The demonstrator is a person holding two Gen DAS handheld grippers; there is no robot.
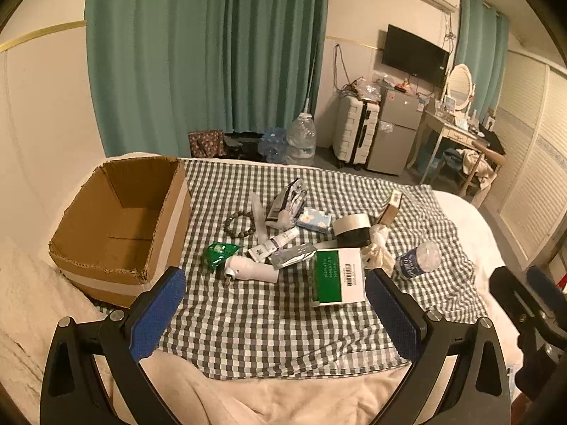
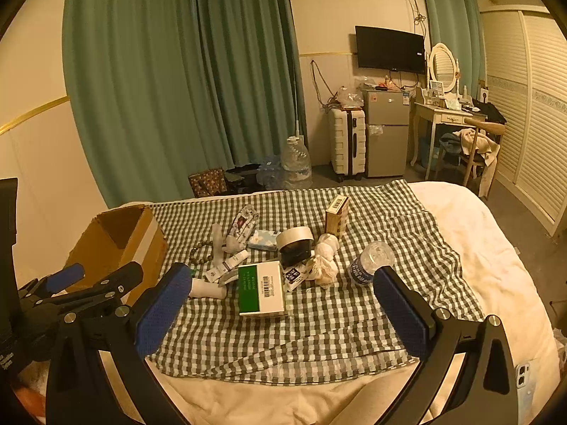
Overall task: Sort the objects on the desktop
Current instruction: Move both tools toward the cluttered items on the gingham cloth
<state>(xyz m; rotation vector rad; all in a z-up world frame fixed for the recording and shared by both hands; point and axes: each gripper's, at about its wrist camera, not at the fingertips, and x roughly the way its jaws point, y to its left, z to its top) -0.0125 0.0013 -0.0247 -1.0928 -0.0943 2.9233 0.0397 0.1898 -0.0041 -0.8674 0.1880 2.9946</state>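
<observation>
From where I sit, the open cardboard box [image 1: 120, 226] stands furthest left on the bed, at the left edge of the checked cloth [image 1: 248, 326]. My left hand-held gripper [image 1: 274, 313] hangs over the near part of that cloth, its blue pads spread wide with nothing between them. The things to sort lie heaped mid-cloth: a bead bracelet [image 1: 240, 225] nearest the box, a green packet [image 1: 219, 253] touching a white plug-in device [image 1: 252, 270], a white tube [image 1: 273, 244], a silver sachet [image 1: 292, 255], then the green-and-white box [image 1: 336, 276] lying flat. Behind it sits a roll of tape [image 1: 352, 229] with a floral tissue pack [image 1: 314, 220] just beside it. Right of these come a crumpled white cloth [image 1: 381, 251], a small upright carton [image 1: 391, 207] and a water bottle [image 1: 418, 260] on its side. My right hand-held gripper [image 2: 283, 310] also stands spread and empty, with the bottle just beyond its right finger.
</observation>
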